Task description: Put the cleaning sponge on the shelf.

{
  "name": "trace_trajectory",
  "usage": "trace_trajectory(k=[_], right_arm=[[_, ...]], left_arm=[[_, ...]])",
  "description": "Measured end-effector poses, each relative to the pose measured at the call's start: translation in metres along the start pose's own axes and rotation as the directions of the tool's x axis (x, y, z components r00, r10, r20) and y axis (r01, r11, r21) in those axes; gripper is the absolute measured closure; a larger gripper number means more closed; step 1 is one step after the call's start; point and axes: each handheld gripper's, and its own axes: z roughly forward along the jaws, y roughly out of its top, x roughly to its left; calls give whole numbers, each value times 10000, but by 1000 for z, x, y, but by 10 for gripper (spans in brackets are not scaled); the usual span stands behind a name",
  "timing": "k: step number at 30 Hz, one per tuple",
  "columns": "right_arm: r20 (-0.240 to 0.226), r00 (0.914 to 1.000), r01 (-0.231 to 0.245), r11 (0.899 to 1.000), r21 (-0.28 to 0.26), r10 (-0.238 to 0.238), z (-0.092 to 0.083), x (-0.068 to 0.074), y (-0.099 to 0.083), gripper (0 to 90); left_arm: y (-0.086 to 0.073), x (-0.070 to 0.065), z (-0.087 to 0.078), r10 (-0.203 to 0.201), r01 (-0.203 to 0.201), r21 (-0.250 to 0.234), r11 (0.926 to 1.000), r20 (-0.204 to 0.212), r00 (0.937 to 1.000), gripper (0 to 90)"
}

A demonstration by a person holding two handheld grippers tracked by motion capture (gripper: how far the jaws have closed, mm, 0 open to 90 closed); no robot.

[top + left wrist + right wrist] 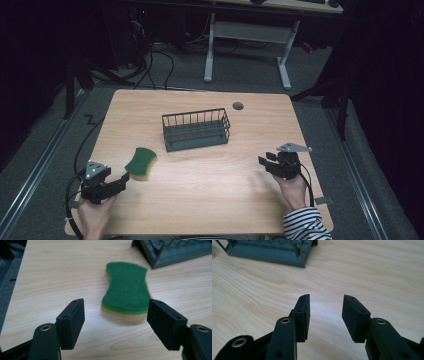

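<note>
Your left gripper (116, 315) stood spread wide, nothing gripped; green sponge (126, 288) lay flat just ahead between jaw tips. Your right gripper (325, 308) gaped over bare table (374, 270). Wire basket (196, 130) farther off.

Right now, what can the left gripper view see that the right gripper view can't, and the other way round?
The left gripper view has the green scouring sponge with a yellow underside lying flat just beyond its open left gripper. The right gripper view has bare wood ahead of its open right gripper. Both share the light wooden table and a corner of the dark wire basket.
</note>
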Motion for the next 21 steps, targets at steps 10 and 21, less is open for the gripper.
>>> trace_trajectory(k=[10,21], right_arm=[[-76,9988,489,9987,160,-488,32,17,37,618],[-281,9967,778,9962,402,-767,63,32,64,629]], left_arm=[[45,-40,30,922,-975,691,9928,762,9928,296],[80,-66,68,1174,-1315,1322,9825,1096,9870,338]])
